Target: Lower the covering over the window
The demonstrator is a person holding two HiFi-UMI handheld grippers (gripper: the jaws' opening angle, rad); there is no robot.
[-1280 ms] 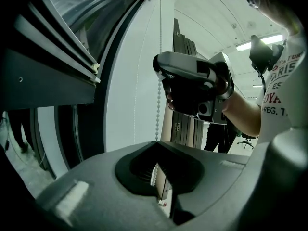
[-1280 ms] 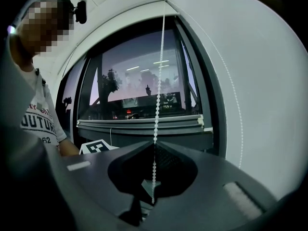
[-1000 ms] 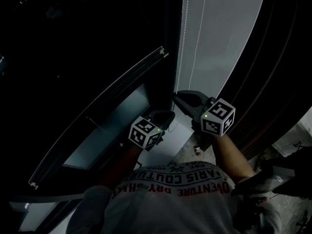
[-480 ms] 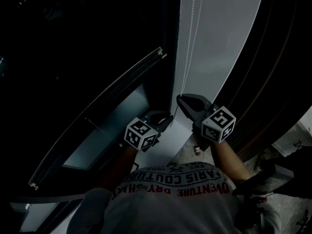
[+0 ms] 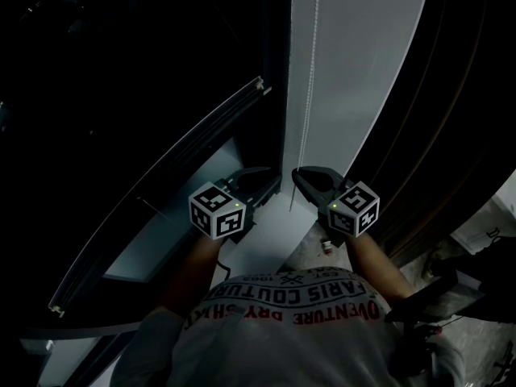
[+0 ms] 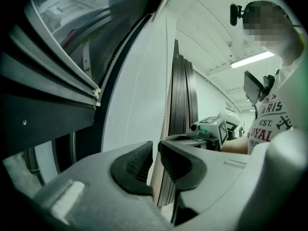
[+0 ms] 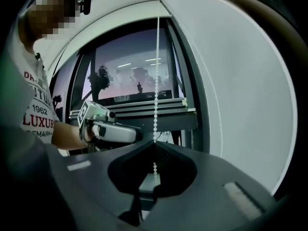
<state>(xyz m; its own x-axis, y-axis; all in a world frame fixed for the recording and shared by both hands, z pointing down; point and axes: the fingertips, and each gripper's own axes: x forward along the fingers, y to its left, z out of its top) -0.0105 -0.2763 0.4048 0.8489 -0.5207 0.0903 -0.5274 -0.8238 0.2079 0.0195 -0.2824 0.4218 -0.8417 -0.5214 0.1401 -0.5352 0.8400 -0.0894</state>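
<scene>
**Right gripper** [image 7: 154, 146]: the jaws are pressed together and pinch the white bead chain [image 7: 156, 85]. The chain runs straight and upright from the pinch to the top of the window recess. A few beads show below the pads.

**Left gripper** [image 6: 155, 152]: the jaws stand a narrow gap apart, with nothing pressed between the ribbed pads. The chain passes just beyond its tips, slightly to their right. Whether a strand lies inside the gap cannot be told. In the head view the two grippers sit close together at about the same height, both pointing toward the far wall.

**Surroundings:**
- Left of the chain is the window glass [image 7: 130, 76], showing a dusk sky and trees.
- A pale metal sash frame [image 7: 130, 110] crosses its lower part.
- Right of the chain is a plain white wall panel [image 7: 240, 95].
- Further right is a dark grooved wooden frame [image 6: 185, 100].

**Covering:** no blind fabric or bottom rail lies over the pane in any view. The glass is bare over all the height that shows. The roller is presumably above the top of the recess, but no view confirms this.

**Progress, as judged:**
- The chain is located and gripped, so the drawing step is in hand.
- The lowering itself shows no result on the glass, so nearly all of the travel appears to be left.
- The left gripper looks free to take the next hold on the chain, which suggests a hand-over-hand pull.
</scene>
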